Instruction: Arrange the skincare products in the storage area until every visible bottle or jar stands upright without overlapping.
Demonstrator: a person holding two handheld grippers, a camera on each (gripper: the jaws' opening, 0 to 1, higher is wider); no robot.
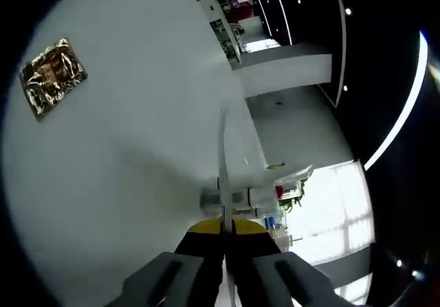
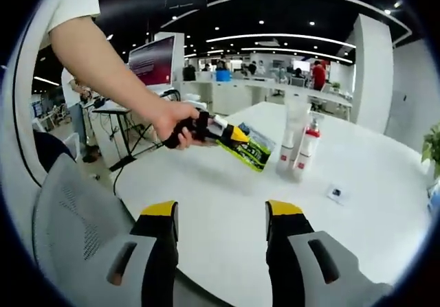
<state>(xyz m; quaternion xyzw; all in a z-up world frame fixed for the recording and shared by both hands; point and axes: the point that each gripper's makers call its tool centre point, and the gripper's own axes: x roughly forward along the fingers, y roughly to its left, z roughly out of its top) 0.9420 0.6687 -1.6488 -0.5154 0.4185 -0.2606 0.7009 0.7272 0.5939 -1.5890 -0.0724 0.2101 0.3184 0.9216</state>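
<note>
**Sachet in L gripper, bottles already up**

L gripper [image 2: 230,137] clamped on green sachet [image 2: 253,149], edge-on betw its jaws. R gripper [image 2: 221,218] jaws apart, empty. Two bottles [image 2: 300,142] upright, touching, on white surface [image 2: 227,190]. Judgement: lower sachet beside bottles w/o overlap; release gently.

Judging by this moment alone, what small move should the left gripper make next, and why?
Probably lower the green-and-black sachet held in the left gripper onto the white table beside the two upright bottles, the white tube and the red-capped bottle, clear of both. The right gripper is open.
</note>
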